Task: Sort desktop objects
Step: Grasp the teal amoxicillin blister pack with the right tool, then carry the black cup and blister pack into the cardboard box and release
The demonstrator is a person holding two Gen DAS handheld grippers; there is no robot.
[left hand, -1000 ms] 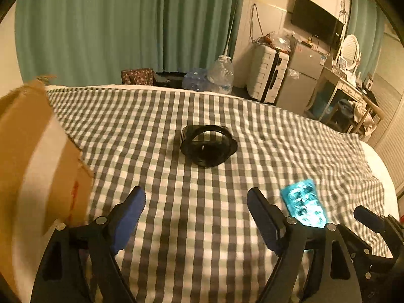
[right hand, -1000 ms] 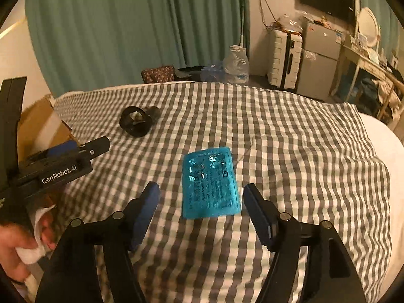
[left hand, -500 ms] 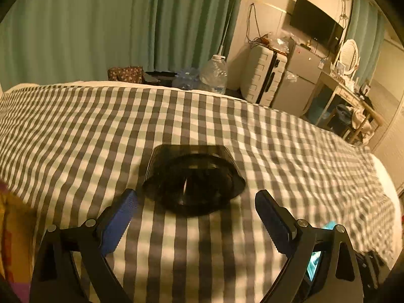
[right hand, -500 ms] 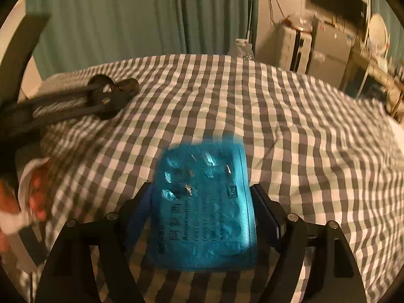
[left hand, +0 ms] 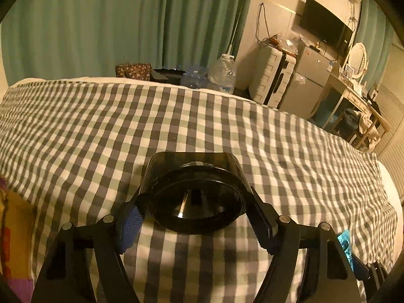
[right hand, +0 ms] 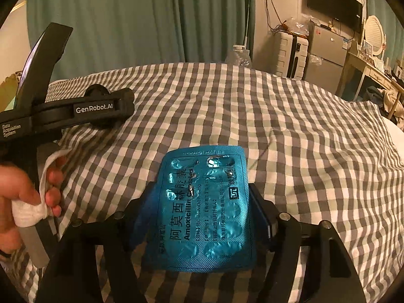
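Sorting is at its beginning: left gripper jaws are closing around the black lens hood, right gripper jaws around the blue pill blister; both things lie mid-bed, not yet lifted.

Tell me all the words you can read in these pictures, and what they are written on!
"GenRobot.AI": on the left gripper, seen from the side.
"Data Acquisition System": small print, also on it, nearer the hand.
"Amoxicillin Capsules": on the blue pill pack between the right gripper fingers.
Large Chinese characters run beside it; the finer print is too small to read.
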